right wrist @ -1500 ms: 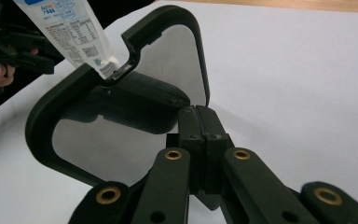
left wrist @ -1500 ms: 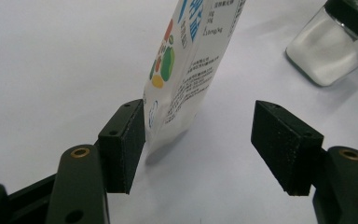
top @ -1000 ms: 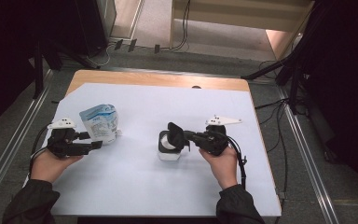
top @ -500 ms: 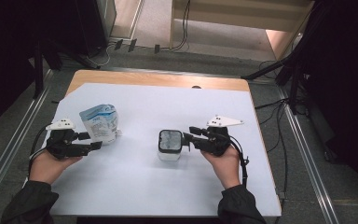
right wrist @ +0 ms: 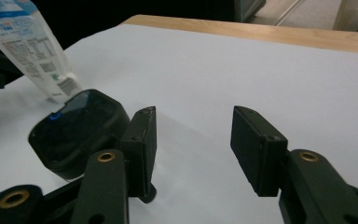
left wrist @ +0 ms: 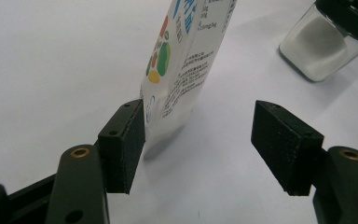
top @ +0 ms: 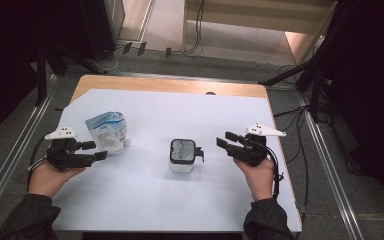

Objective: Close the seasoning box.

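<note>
Right gripper view: right gripper jaws just opening, empty, beside black-lidded jar.

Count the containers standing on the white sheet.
2: a printed pouch at the left by the left gripper, and a black-lidded jar mid-sheet, left of the open right gripper.

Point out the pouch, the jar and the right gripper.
pouch (top: 106,132): high view, middle of its printed front.
jar (top: 182,153): high view, on its dark lid.
right gripper (top: 224,139): high view, between its fingertips, jaws open beside the jar.
</note>
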